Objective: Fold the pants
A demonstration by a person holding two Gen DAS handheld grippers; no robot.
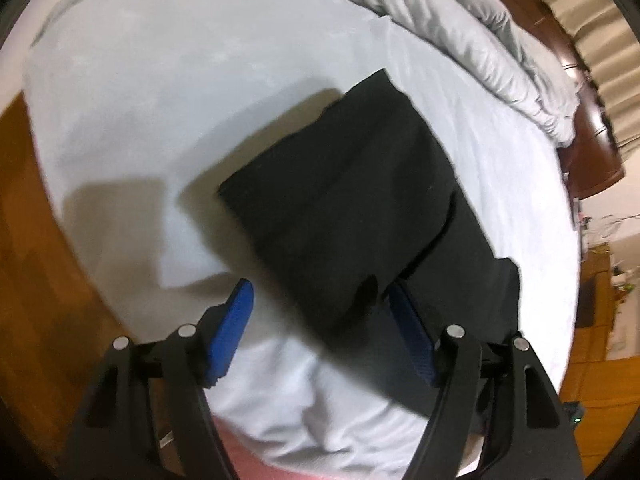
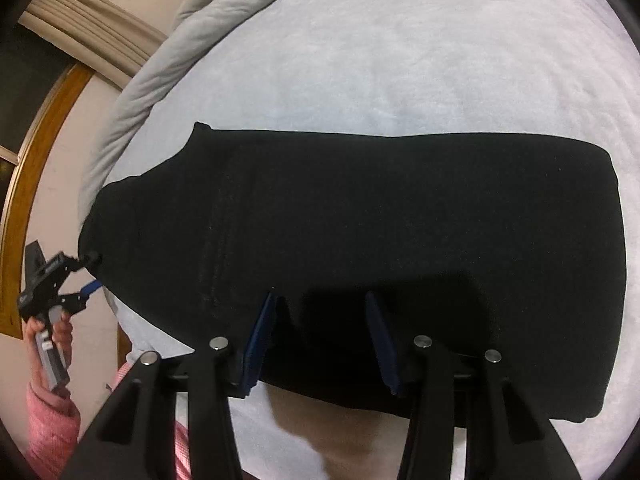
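The black pants (image 2: 360, 248) lie folded flat on the bed (image 2: 400, 60), along its near edge, one end close to the side edge. The left tool (image 1: 320, 320) hovers released above that end, its blue pads (image 1: 234, 332) spread, gripping nothing. The right tool (image 2: 320, 340) stands spread over the near fold; whether its pads press cloth I cannot tell. A grey duvet (image 1: 480, 40) is bunched along the far edge; bare sheet lies between.
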